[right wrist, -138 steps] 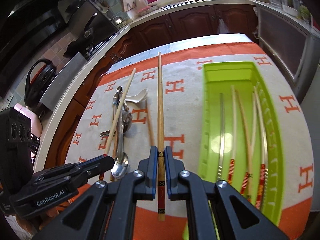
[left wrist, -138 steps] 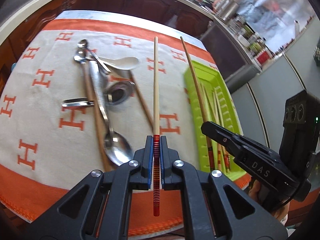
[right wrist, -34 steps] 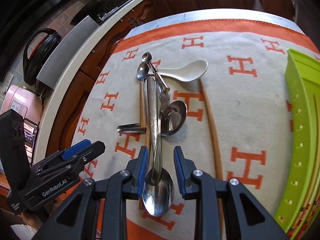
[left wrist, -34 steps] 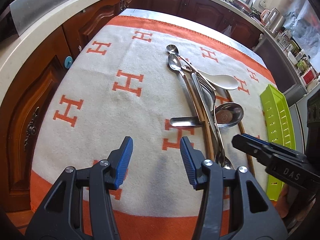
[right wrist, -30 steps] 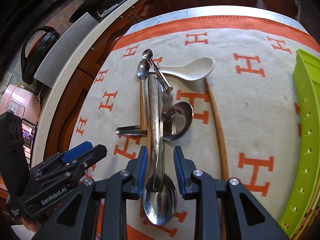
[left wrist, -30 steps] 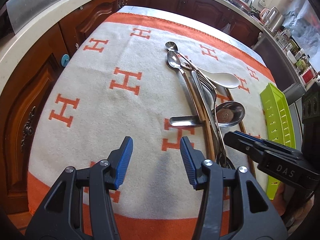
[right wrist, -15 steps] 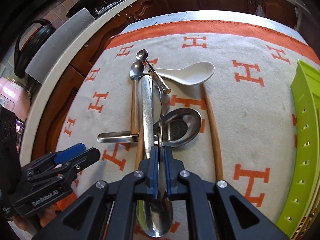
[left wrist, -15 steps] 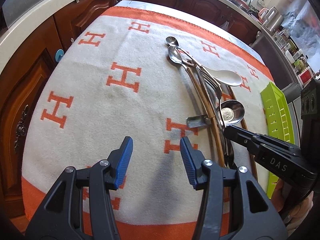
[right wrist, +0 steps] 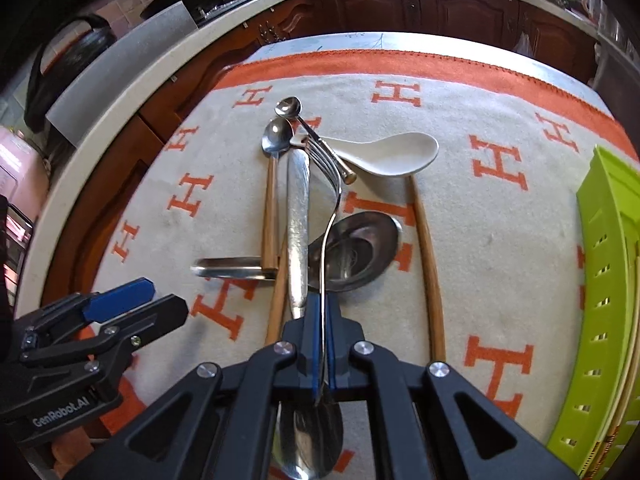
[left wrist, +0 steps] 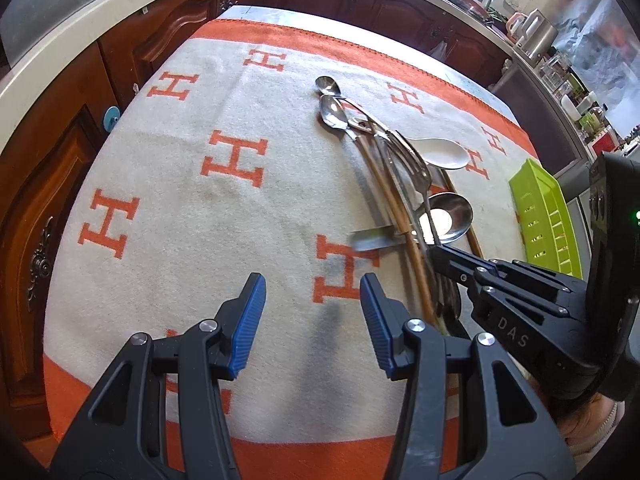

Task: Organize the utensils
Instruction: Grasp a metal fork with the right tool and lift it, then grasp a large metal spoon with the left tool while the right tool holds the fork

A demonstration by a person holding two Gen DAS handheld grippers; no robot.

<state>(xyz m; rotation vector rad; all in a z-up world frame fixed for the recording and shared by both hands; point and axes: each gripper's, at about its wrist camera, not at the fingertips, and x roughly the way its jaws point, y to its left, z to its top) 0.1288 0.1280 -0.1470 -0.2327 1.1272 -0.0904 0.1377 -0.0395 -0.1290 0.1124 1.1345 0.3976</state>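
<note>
right tongs [right wrist: 322, 320] just clenched on fork [right wrist: 330, 216] handle, tines resting on utensil pile [right wrist: 298, 216] mid-blanket [right wrist: 500, 240]; left tongs [left wrist: 312, 304] gaping, empty above blanket; green tray [right wrist: 608, 260] at right

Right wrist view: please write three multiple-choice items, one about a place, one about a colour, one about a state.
1. Where in the picture is the green tray relative to the utensil pile? A) left B) right C) beneath
2. What colour is the ceramic spoon? A) white B) black C) blue
3. The right claw is: A) wide open B) shut on a thin metal handle C) shut on nothing
Answers: 1 B, the tray lies at the picture's right edge; 2 A, its bowl is plain white; 3 B, the pads, which have just closed, pinch the handle.
</note>
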